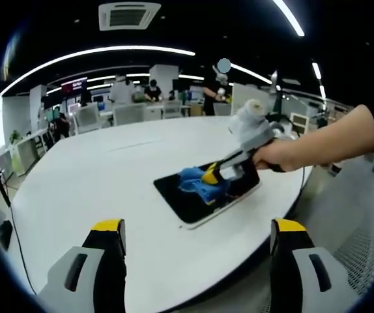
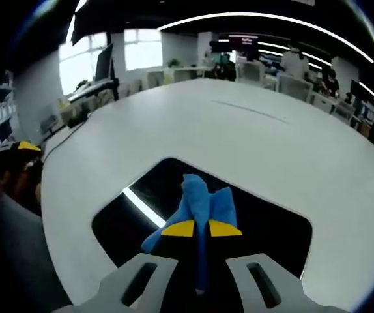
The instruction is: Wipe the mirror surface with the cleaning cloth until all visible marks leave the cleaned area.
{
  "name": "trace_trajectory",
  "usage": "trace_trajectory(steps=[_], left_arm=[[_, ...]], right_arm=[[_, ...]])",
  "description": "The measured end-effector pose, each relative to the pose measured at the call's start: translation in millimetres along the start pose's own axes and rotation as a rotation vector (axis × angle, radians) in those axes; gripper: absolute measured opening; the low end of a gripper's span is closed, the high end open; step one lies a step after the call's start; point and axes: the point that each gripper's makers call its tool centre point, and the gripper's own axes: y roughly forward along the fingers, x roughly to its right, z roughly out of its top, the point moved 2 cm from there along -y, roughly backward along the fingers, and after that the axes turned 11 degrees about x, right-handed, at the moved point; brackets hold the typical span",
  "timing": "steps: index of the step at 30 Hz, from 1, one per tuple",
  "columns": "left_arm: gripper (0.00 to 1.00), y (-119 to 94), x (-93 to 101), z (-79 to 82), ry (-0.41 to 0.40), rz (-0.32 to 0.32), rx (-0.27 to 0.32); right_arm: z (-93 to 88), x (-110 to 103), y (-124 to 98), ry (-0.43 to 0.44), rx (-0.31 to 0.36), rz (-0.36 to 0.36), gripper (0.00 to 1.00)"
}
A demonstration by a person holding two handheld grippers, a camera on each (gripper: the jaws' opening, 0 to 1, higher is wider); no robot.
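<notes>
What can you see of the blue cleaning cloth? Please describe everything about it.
The blue cleaning cloth is soft, crumpled fabric, bunched into folds. The right gripper is shut on it, its yellow-tipped jaws pinching it from both sides. The cloth rests on the dark rectangular mirror, which lies flat on the white table. The left gripper view shows the same cloth pressed on the mirror.

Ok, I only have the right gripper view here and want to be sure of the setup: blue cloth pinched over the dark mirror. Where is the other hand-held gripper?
Observer: The left hand-held gripper hangs back off the mirror, jaws open and holding nothing.
Operator: Is the whole mirror on the table?
Observer: Yes, it lies flat on the white table near its edge, and the right hand-held gripper presses the cloth on its middle.
Operator: Who is holding mine?
Observer: A person's hand grips it, coming in from the right of the left gripper view.
</notes>
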Motion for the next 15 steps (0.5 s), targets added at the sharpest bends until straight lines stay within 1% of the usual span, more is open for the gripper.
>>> trace_trajectory(steps=[7, 15], left_arm=[[0.92, 0.1, -0.2, -0.6, -0.004, 0.0, -0.004], [0.92, 0.7, -0.7, 0.7, -0.007, 0.004, 0.005]], right_arm=[[-3.4, 9.8, -7.5, 0.005, -0.012, -0.016, 0.0], [-10.3, 24.4, -18.2, 0.024, -0.021, -0.039, 0.0]])
